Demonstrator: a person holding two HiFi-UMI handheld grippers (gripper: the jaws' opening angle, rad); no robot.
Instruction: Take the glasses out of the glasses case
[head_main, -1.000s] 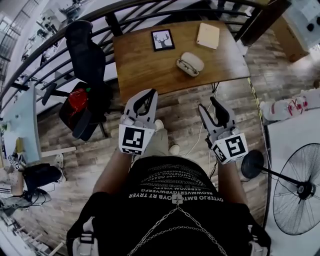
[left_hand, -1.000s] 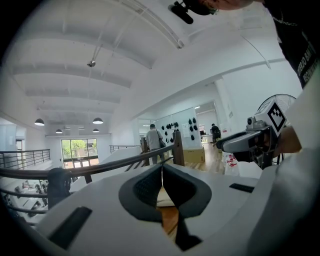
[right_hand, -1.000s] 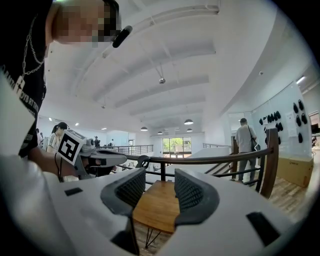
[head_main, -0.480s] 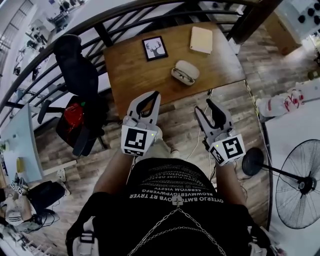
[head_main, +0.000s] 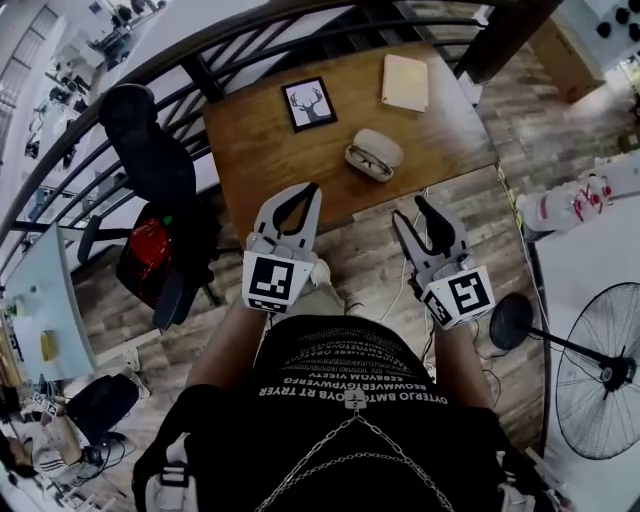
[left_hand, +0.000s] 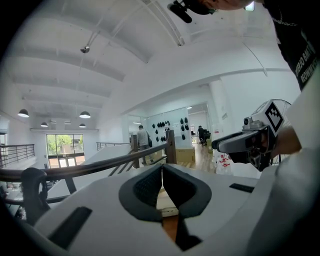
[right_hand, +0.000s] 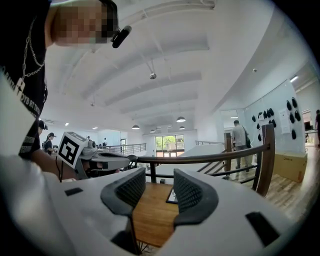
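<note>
An open beige glasses case (head_main: 374, 157) lies on the wooden table (head_main: 260, 150), with the glasses showing inside it. Both grippers hang over the floor short of the table's near edge, well away from the case. My left gripper (head_main: 308, 190) has its jaws closed tip to tip with nothing between them; in its own view the left gripper (left_hand: 162, 167) points past the table toward the railing. My right gripper (head_main: 418, 217) is open and empty. In its own view the right gripper (right_hand: 159, 182) frames the tabletop (right_hand: 150, 215). The case is not seen in either gripper view.
A framed deer picture (head_main: 308, 104) and a tan notebook (head_main: 405, 82) lie on the table beyond the case. A black office chair (head_main: 150, 140) stands left of the table, with a dark railing (head_main: 230, 30) behind it. A floor fan (head_main: 600, 370) stands at the right.
The head view has shifted a little and the table sits slightly lower in it. Both grippers hold the same posture and spacing.
</note>
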